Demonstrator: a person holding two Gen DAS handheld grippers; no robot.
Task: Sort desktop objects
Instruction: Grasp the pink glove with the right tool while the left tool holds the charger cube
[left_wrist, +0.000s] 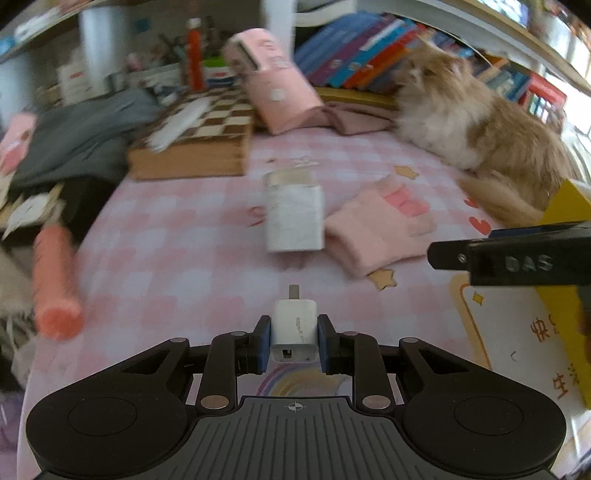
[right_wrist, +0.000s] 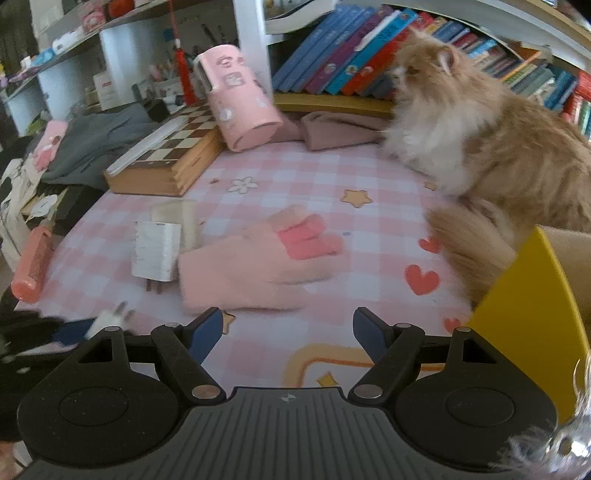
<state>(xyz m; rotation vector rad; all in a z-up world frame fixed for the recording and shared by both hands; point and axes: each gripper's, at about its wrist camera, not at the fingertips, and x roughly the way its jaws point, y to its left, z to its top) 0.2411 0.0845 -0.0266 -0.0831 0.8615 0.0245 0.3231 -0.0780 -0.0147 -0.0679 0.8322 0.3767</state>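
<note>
My left gripper (left_wrist: 294, 341) is clamped on a small white USB adapter (left_wrist: 294, 326), its blue pads pressing both flat sides, the metal plug sticking out ahead of the fingertips and the port end facing back toward me. My right gripper (right_wrist: 288, 334) stands spread wide with nothing between its fingers, poised above the pink checked table cover (right_wrist: 314, 177). Just beyond it lies a pink knitted glove (right_wrist: 258, 266), flat on the cover, its darker fingertips pointing away. Touching the glove's left edge is a white wall charger (right_wrist: 157, 251), lying on its side with its two prongs toward me, and a pale translucent box (right_wrist: 181, 216) sits right behind it. At the right edge a yellow box (right_wrist: 524, 317) rises beside my right gripper. An orange tube (right_wrist: 31, 267) lies at the cover's left edge. Further back a folded wooden chessboard (right_wrist: 166, 162) rests on the table, with a pink patterned cylinder case (right_wrist: 240, 103) tilted against it. A fluffy ginger cat (right_wrist: 480, 133) sits at the right, in front of a row of books (right_wrist: 351, 55).
</note>
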